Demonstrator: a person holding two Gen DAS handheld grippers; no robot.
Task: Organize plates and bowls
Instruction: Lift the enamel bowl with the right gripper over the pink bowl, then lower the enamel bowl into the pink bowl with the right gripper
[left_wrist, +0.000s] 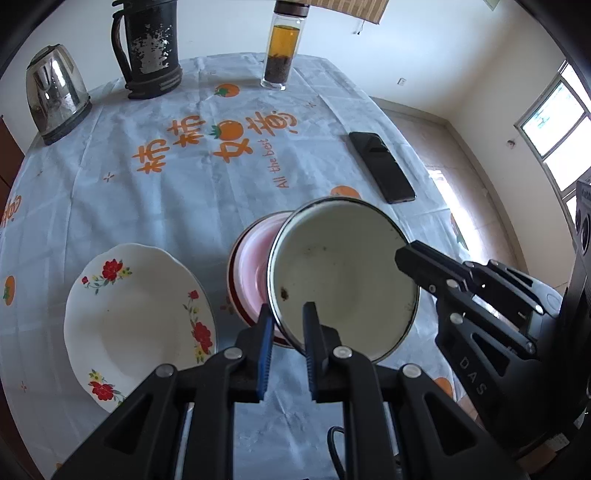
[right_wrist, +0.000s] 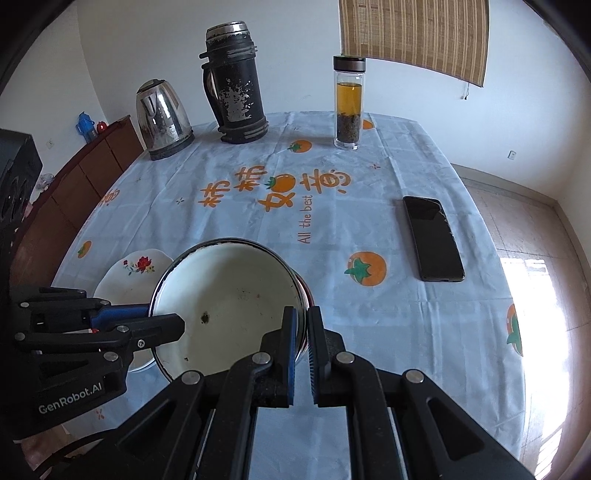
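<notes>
A white enamel bowl (left_wrist: 340, 266) with a dark rim hangs tilted just above a pink bowl (left_wrist: 251, 266), which rests on the table. My left gripper (left_wrist: 288, 317) is shut on the enamel bowl's near rim, one finger inside and one outside. My right gripper (left_wrist: 404, 256) is shut on the opposite rim. In the right wrist view the enamel bowl (right_wrist: 229, 295) hides most of the pink bowl (right_wrist: 306, 295); the right gripper (right_wrist: 302, 321) pinches its right rim and the left gripper (right_wrist: 166, 317) its left. A white plate with red flowers (left_wrist: 136, 317) lies to the left.
At the table's far side stand a steel kettle (left_wrist: 55, 96), a black thermos jug (left_wrist: 147, 48) and a glass tea bottle (left_wrist: 280, 48). A black phone (left_wrist: 382, 166) lies near the right edge. The printed tablecloth (left_wrist: 184, 192) covers the table.
</notes>
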